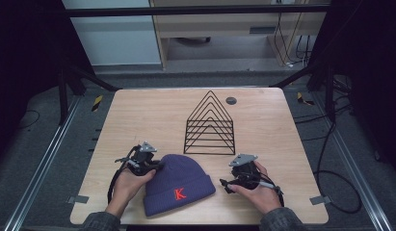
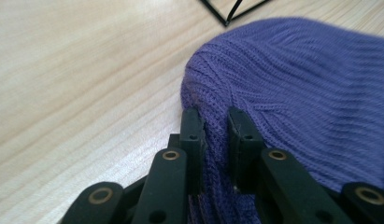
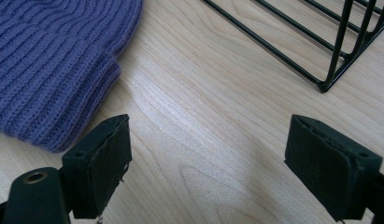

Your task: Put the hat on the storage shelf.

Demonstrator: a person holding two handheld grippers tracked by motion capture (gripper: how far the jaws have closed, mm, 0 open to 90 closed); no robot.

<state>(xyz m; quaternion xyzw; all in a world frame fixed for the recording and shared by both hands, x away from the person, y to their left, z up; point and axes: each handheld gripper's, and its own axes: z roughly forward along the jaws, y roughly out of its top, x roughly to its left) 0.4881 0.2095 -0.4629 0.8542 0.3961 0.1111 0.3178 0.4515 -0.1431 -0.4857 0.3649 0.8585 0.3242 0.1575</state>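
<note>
My left gripper (image 2: 213, 128) pinches a fold of the purple beanie (image 1: 178, 185), lying at six o'clock on the surface (image 1: 138, 115); my right gripper (image 3: 208, 163) gapes unladen at four. Thin knit may slip free if I lift, I reckon.

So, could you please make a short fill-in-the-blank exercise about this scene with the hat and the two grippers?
1. The left gripper is shut on the crown of the purple ____.
2. The right gripper is ____ above bare wood of the table.
3. The letter on the beanie is a red ____.
4. The black wire rack stands ____ the beanie.

Missing words: beanie; open; K; behind
</note>
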